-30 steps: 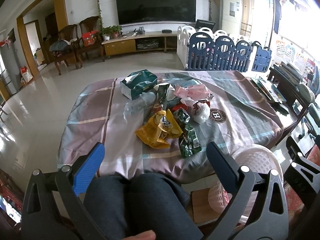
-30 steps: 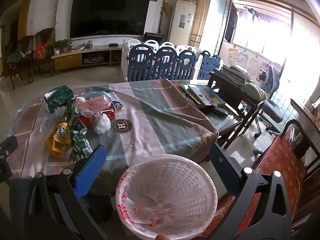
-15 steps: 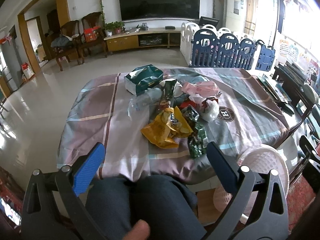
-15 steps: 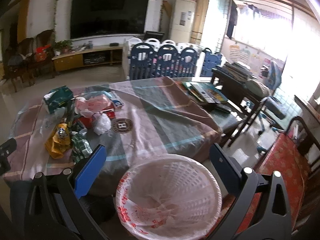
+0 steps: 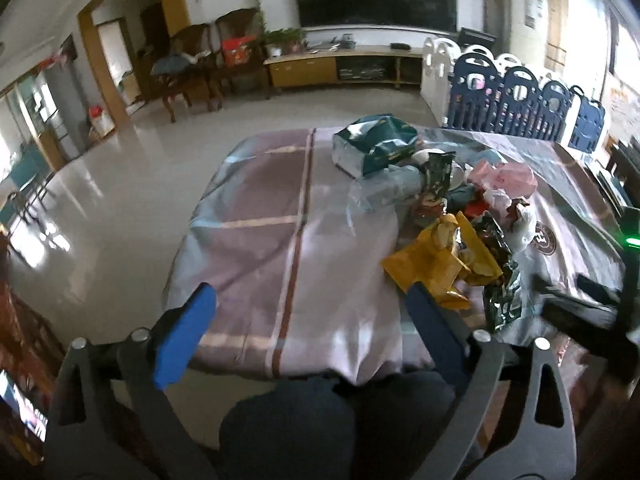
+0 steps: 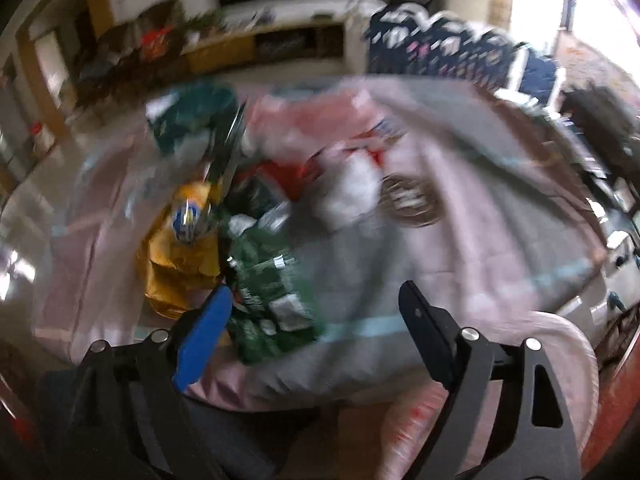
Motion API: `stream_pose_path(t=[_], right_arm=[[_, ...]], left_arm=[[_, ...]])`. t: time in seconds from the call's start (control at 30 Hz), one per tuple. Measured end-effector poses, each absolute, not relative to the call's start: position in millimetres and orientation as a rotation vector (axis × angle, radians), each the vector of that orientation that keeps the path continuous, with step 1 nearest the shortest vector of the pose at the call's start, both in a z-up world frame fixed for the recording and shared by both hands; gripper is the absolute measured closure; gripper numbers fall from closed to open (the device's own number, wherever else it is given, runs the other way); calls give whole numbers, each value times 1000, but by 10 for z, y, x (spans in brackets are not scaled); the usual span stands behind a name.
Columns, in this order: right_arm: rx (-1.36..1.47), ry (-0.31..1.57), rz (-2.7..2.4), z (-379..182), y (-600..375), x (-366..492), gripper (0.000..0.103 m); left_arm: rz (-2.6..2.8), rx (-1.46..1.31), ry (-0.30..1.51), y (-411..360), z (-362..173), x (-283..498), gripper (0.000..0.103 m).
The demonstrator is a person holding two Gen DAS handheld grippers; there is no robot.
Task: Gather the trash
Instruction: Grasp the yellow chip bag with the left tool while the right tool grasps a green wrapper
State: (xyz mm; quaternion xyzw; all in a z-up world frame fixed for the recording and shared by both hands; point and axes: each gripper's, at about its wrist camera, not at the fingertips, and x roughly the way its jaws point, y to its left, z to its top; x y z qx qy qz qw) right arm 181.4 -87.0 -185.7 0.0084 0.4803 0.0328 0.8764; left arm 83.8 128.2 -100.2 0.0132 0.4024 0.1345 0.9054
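Left gripper [image 5: 310, 306]: held wide apart and empty above the near edge of the desk [image 5: 280, 248].
Right gripper [image 6: 314, 306]: likewise spread, nothing gripped; view blurred.
Trash pile [image 5: 448, 216]: heaped on the cloth-covered desk, right of centre.
Yellow wrapper [image 5: 436, 268]: lying beside green wrapper [image 6: 272, 288].
Basket [image 6: 568, 364]: seen below the desk's right edge.

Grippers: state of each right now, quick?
Left gripper: open, holding nothing.
Right gripper: open, holding nothing; green wrapper lies between its fingers on the table.
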Motion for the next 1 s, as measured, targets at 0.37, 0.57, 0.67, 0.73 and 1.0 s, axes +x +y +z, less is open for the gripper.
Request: stream_pose_path(t=[0.37, 0.57, 0.67, 0.73, 1.0], right_arm=[[35, 1107, 177, -2209, -748, 1952, 89], [163, 1074, 158, -2003, -1169, 1741, 101], [182, 1057, 139, -1900, -1355, 1612, 101], [183, 1069, 117, -1892, -1427, 1593, 94], [48, 1049, 139, -1900, -1302, 1799, 22]], left_arm=[[83, -41, 996, 1059, -1644, 1626, 4], [-55, -57, 1070, 688, -1881, 1975, 4], [-66, 4, 1106, 482, -2030, 2142, 7], [-76, 41, 1132, 366, -2148, 2229, 21], [-175, -28, 1162, 446, -2207, 2206, 75]])
